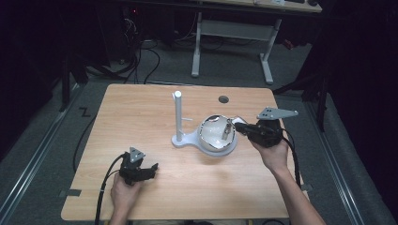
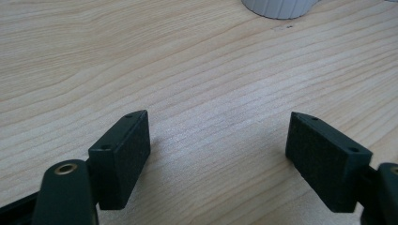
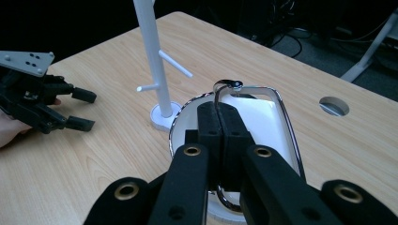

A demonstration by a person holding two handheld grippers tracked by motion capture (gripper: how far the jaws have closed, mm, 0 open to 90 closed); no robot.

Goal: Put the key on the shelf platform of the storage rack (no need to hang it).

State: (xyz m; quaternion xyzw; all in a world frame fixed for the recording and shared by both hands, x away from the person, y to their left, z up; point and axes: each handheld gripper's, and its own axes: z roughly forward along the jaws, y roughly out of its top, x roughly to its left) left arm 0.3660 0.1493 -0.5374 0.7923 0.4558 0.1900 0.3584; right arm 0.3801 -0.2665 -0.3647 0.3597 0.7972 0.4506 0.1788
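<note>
A white peg stand (image 1: 178,117) (image 3: 152,61) rises from a round base near the table's middle. Right beside it sits a shiny chrome-rimmed piece (image 1: 217,133) (image 3: 281,117), white inside, over a round white dish (image 1: 220,151). My right gripper (image 1: 237,126) (image 3: 219,112) comes in from the right and is shut on the piece's thin chrome wire handle (image 3: 227,84). My left gripper (image 1: 152,168) (image 2: 218,150) (image 3: 82,110) rests low near the table's front left, open, with only bare wood between its pads.
The wooden table (image 1: 141,117) has a round cable hole (image 1: 223,99) (image 3: 334,106) at the back right. A ribbed white rim (image 2: 281,7) lies ahead of the left gripper. Beyond the table stand a white desk frame (image 1: 232,30) and floor cables.
</note>
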